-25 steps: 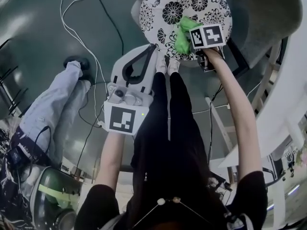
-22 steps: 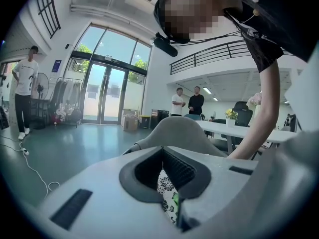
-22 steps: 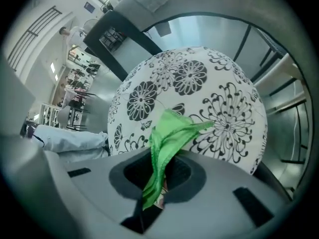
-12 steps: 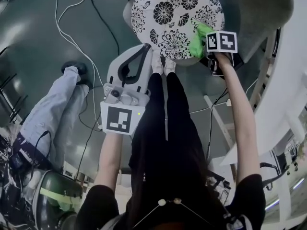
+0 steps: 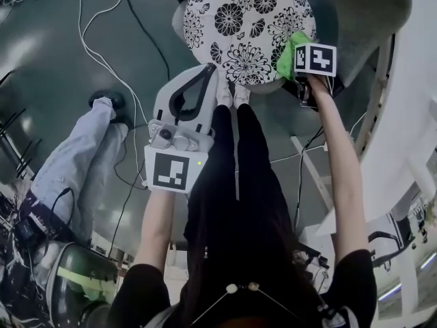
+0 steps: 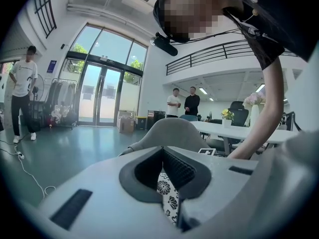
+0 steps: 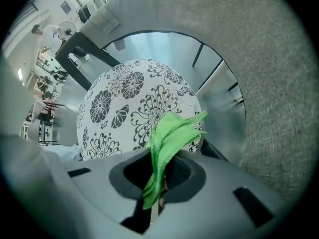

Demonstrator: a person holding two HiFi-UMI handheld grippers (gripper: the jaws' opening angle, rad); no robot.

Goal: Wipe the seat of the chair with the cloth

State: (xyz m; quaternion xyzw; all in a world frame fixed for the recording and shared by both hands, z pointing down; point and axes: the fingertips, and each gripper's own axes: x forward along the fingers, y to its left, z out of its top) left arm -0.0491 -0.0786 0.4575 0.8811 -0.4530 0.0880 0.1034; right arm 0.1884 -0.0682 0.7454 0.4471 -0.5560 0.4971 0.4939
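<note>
Head view: right gripper (image 5: 299,55) pinches the cloth (image 5: 289,49) at the seat's (image 5: 235,20) right edge, while left gripper (image 5: 212,69) hangs closed, empty.

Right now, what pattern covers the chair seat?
The seat shows black flowers on white, clearest in the head view.

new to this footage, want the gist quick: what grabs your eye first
The round seat, white with black flowers, fills the top of the head view. At its right edge is a bright green cloth, pinched in the jaws of the right gripper.
</note>
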